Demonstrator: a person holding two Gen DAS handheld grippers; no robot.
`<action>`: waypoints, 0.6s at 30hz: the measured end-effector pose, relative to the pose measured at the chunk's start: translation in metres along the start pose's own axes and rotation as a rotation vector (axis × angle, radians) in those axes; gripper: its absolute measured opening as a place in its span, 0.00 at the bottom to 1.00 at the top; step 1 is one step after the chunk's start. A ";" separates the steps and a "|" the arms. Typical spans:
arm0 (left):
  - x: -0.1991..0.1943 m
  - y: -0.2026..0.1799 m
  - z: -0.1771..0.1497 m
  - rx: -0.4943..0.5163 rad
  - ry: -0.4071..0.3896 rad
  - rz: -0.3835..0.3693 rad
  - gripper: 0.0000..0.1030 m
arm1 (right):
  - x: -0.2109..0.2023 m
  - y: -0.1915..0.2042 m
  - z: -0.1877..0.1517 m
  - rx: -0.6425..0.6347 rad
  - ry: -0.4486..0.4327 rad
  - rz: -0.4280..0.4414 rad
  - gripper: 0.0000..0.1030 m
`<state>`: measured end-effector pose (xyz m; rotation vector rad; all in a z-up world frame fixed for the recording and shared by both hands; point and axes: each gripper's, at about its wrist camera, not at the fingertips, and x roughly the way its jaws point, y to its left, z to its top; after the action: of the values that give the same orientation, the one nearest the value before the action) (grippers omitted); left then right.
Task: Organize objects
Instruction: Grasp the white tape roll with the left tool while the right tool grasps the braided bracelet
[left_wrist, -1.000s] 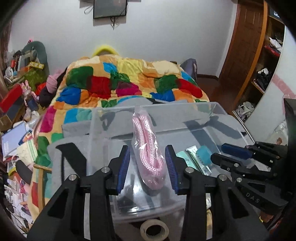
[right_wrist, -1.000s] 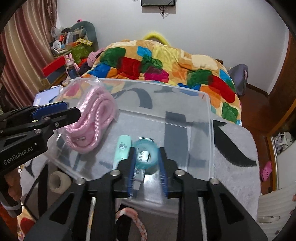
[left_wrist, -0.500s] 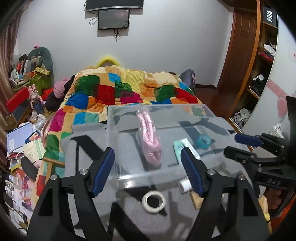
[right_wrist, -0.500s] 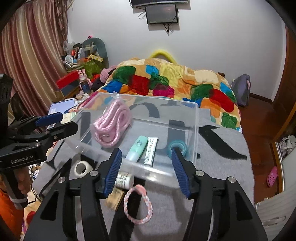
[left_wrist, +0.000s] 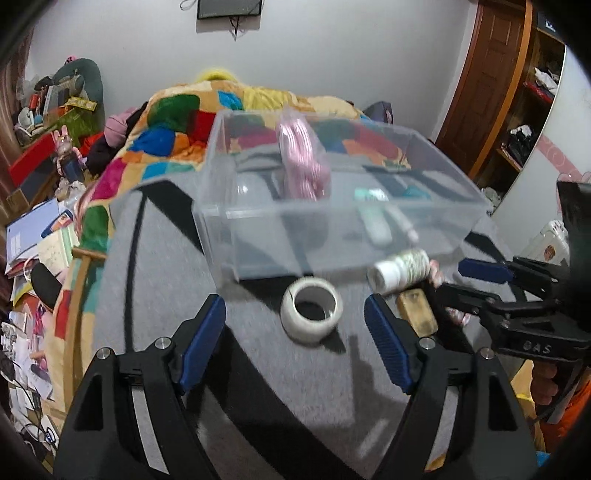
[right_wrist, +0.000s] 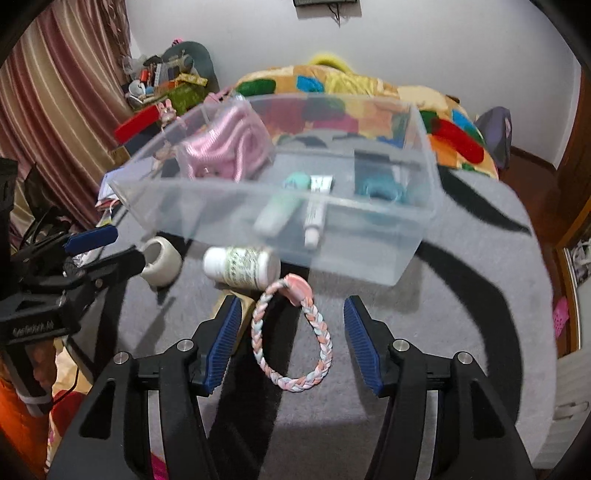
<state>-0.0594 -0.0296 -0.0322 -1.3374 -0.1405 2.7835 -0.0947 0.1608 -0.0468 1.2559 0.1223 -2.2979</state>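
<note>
A clear plastic bin (left_wrist: 258, 229) (right_wrist: 413, 236) stands on the grey cloth and holds a pink rope (left_wrist: 301, 166) (right_wrist: 225, 147), a mint tube (right_wrist: 280, 210), a white tube (right_wrist: 316, 210) and a teal tape ring (right_wrist: 380, 184). In front of it lie a white tape roll (left_wrist: 312, 310) (right_wrist: 162, 260), a white pill bottle (left_wrist: 400, 269) (right_wrist: 242, 266), a tan block (left_wrist: 415, 312) and a braided pastel ring (right_wrist: 291, 336). My left gripper (left_wrist: 295, 343) is open just before the tape roll. My right gripper (right_wrist: 291, 343) is open around the braided ring.
A bed with a patchwork quilt (left_wrist: 177, 140) lies beyond the grey cloth (right_wrist: 461, 332). Cluttered shelves and books (left_wrist: 33, 236) are at the left, a wooden door (left_wrist: 487, 74) at the right. The other gripper shows in each view, the right one (left_wrist: 480, 280) and the left one (right_wrist: 107, 247).
Both grippers let go of their items in the bin, opened wide and pulled back and down toward the loose items in front of the bin.
</note>
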 end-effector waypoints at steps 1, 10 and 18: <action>0.002 -0.001 -0.002 0.004 0.005 0.002 0.75 | 0.003 -0.001 0.000 0.003 0.006 -0.007 0.52; 0.018 -0.012 -0.006 0.013 0.009 0.017 0.65 | 0.012 -0.007 0.001 -0.026 -0.019 -0.071 0.16; 0.018 -0.010 -0.009 -0.003 0.005 -0.003 0.37 | -0.001 -0.008 -0.008 -0.014 -0.053 -0.071 0.10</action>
<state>-0.0638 -0.0173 -0.0508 -1.3431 -0.1470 2.7785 -0.0920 0.1712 -0.0517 1.2009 0.1662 -2.3845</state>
